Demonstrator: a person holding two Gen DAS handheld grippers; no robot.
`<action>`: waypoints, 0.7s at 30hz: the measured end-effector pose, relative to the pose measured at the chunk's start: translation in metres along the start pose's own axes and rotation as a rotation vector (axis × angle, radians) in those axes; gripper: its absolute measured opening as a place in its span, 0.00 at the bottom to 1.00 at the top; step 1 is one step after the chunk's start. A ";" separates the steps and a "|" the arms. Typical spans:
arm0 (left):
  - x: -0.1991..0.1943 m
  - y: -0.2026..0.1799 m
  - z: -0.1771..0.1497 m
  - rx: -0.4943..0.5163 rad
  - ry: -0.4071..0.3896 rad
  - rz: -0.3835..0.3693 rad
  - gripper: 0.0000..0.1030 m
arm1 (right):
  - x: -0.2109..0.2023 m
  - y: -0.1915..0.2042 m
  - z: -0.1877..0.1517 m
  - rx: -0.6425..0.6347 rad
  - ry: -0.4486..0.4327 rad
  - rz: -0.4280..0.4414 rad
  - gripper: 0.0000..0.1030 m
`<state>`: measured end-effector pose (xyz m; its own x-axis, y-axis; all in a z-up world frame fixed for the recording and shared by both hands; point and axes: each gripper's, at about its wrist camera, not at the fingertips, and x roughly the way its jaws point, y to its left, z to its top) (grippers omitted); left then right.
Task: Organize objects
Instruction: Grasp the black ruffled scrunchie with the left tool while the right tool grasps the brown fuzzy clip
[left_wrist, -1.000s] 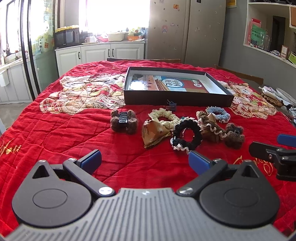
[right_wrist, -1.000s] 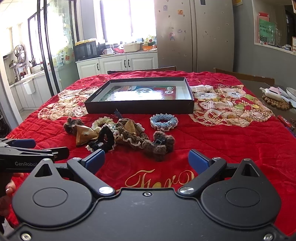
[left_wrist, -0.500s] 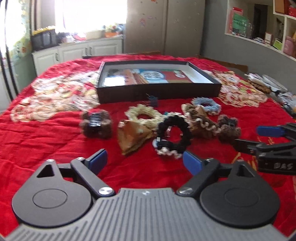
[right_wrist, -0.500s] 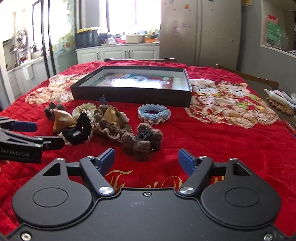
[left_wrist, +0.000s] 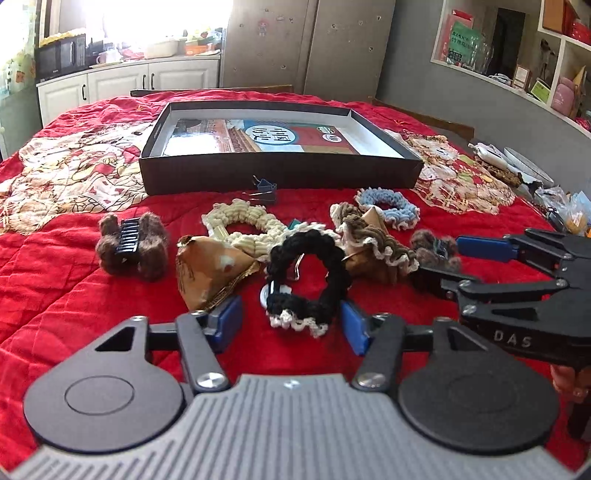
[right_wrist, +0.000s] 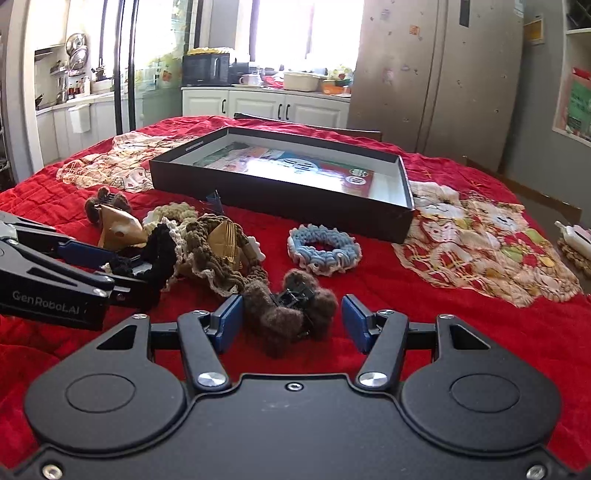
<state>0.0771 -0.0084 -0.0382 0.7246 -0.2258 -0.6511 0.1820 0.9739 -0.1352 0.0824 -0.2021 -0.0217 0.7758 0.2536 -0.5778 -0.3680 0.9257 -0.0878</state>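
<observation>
Left gripper (left_wrist: 291, 323) jaws just narrowing, not yet pressing; black crocheted scrunchie with white frill (left_wrist: 306, 275) between blue pads on red quilted cloth (left_wrist: 74, 295). Right gripper (right_wrist: 291, 321) likewise closing around fuzzy brown hair claw clip (right_wrist: 291, 306), pads apart from it. Black shallow box (right_wrist: 280, 192) behind.

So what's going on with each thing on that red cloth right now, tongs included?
Left tongs: closing in around the black scrunchie, not gripping.
Right tongs: closing in around a brown fuzzy clip, not gripping.
Black box: open, no scrunchies or clips inside.
Blue scrunchie: flat on the cloth, untouched.
Other brown clip: lying apart, untouched.
</observation>
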 end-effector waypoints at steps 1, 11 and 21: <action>0.001 0.000 0.001 0.001 0.000 -0.001 0.53 | 0.002 0.000 0.000 0.000 0.003 0.008 0.50; 0.005 0.005 0.007 0.001 0.003 -0.052 0.23 | 0.004 -0.009 0.002 0.044 0.017 0.052 0.38; -0.015 0.012 0.024 -0.003 -0.046 -0.098 0.23 | -0.011 -0.013 0.022 0.025 -0.027 0.061 0.34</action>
<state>0.0849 0.0062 -0.0123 0.7333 -0.3204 -0.5997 0.2514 0.9473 -0.1988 0.0901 -0.2107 0.0039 0.7660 0.3170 -0.5593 -0.4026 0.9148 -0.0329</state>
